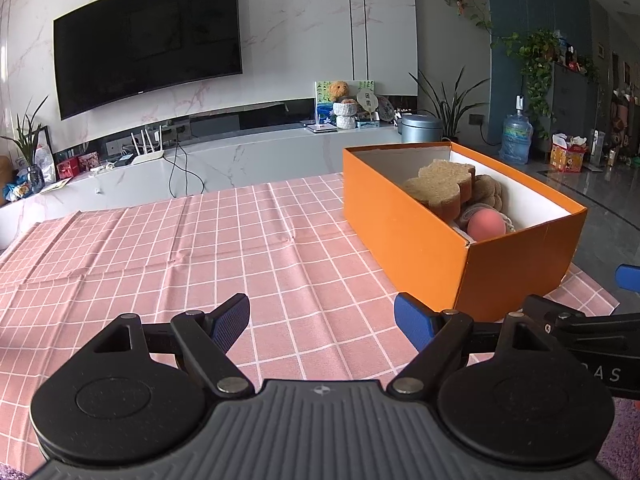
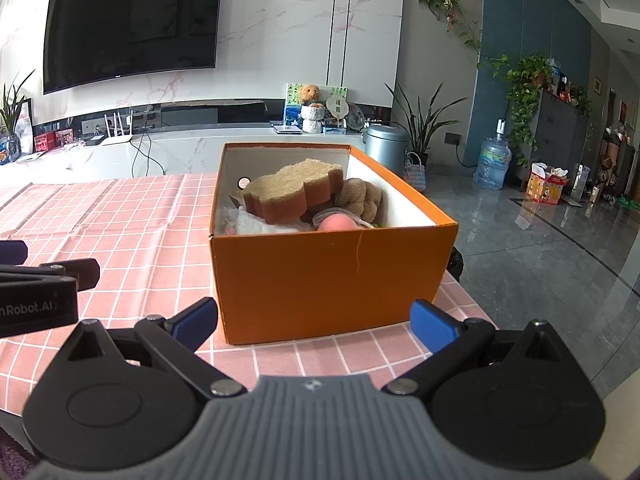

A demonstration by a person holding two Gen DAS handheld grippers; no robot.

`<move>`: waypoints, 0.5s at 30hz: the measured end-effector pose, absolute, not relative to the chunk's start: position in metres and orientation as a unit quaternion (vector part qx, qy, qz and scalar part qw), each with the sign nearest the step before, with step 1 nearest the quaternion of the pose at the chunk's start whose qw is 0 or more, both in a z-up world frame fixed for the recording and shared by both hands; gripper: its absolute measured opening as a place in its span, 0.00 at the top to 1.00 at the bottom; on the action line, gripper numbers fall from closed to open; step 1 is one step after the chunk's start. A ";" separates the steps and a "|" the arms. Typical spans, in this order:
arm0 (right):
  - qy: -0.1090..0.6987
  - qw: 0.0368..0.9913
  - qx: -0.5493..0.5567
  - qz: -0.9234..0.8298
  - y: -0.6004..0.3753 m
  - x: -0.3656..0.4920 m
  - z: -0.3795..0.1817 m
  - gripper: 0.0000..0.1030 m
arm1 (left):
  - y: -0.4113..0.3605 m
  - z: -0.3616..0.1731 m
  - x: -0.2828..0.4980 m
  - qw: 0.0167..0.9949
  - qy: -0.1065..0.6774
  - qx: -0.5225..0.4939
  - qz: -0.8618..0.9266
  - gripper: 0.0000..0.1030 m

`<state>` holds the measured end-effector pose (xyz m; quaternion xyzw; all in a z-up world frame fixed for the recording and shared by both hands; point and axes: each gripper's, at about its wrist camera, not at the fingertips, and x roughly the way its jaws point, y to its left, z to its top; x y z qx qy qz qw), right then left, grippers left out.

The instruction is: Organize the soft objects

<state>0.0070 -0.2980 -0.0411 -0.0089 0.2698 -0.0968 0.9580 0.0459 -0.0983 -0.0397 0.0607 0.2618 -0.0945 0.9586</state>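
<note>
Left wrist view: the left gripper (image 1: 322, 322) hovers over a pink checked cloth (image 1: 200, 248), jaws wide and empty. An orange box (image 1: 432, 256) sits to its right, holding a tan sponge (image 1: 438, 184) and a pink ball (image 1: 486, 226). Right wrist view: the right gripper (image 2: 314, 322), jaws wide and empty, faces the box (image 2: 320, 280) just ahead; the sponge (image 2: 296, 192), ball (image 2: 336, 224) and a brown plush (image 2: 360, 198) lie inside.

A large dark television (image 1: 148, 40) hangs on a white marble wall (image 1: 288, 28) veined in pink. Below it runs a long pale marble console (image 1: 248, 152) carrying a white router (image 1: 147, 151) and a small teddy bear (image 2: 310, 93). To the right, a blue-grey wall (image 2: 536, 40), trailing green plants (image 2: 520, 88), a water jug (image 2: 493, 163) and glossy grey floor tiles (image 2: 540, 248).
</note>
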 end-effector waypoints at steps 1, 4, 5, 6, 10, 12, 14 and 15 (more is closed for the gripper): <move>0.269 0.958 -0.009 -0.097 -0.298 0.007 -0.041 0.02 | -0.099 -0.040 0.045 0.959 0.261 0.062 -0.095 0.07; 0.269 0.958 -0.010 -0.097 -0.298 0.006 -0.041 0.02 | -0.099 -0.039 0.045 0.959 0.259 0.063 -0.096 0.07; 0.269 0.958 -0.010 -0.097 -0.298 0.006 -0.041 0.02 | -0.098 -0.039 0.045 0.959 0.258 0.062 -0.095 0.07; 0.269 0.958 -0.011 -0.097 -0.298 0.006 -0.040 0.02 | -0.098 -0.038 0.044 0.959 0.258 0.062 -0.095 0.07; 0.268 0.958 -0.010 -0.098 -0.298 0.005 -0.040 0.02 | -0.098 -0.038 0.044 0.959 0.257 0.063 -0.096 0.07; 0.269 0.958 -0.011 -0.097 -0.298 0.006 -0.040 0.02 | -0.098 -0.038 0.044 0.960 0.257 0.063 -0.096 0.07; 0.269 0.958 -0.011 -0.097 -0.298 0.006 -0.040 0.02 | -0.098 -0.038 0.044 0.959 0.258 0.062 -0.096 0.07; 0.268 0.958 -0.011 -0.097 -0.298 0.005 -0.040 0.02 | -0.098 -0.038 0.044 0.959 0.258 0.062 -0.097 0.07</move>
